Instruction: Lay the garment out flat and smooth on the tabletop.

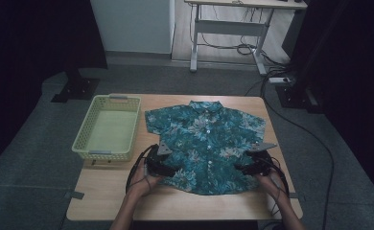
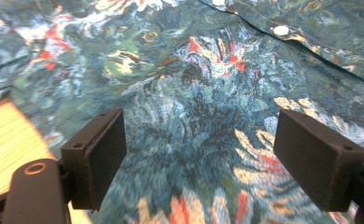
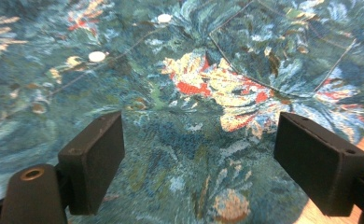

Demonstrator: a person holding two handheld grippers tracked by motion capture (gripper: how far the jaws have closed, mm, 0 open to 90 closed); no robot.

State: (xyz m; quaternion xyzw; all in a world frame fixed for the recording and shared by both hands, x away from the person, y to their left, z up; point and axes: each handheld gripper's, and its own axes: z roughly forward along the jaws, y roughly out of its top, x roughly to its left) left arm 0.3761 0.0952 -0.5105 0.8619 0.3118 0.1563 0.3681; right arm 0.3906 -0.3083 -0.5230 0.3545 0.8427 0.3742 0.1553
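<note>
High view: your floral shirt (image 1: 205, 143) lay flat mid-table, the basket (image 1: 109, 125) just beside its left sleeve, bare wood along the near edge.
Left gripper view: your left gripper (image 2: 199, 158) held its jaws spread above the cloth, pinching nothing.
Right gripper view: your right gripper (image 3: 199, 161) likewise stood wide, over the hem.

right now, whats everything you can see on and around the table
shirt: one, teal with a flower print, flat across the table's middle, buttons up
basket: one, pale yellow, left part of the table
table: one, light wood, centre of the room
desk: one, white legs, at the back
cables: several, dark, on the floor at right
left gripper: one, black, jaws open over the shirt's lower left
right gripper: one, black, jaws open over the shirt's lower right
</note>
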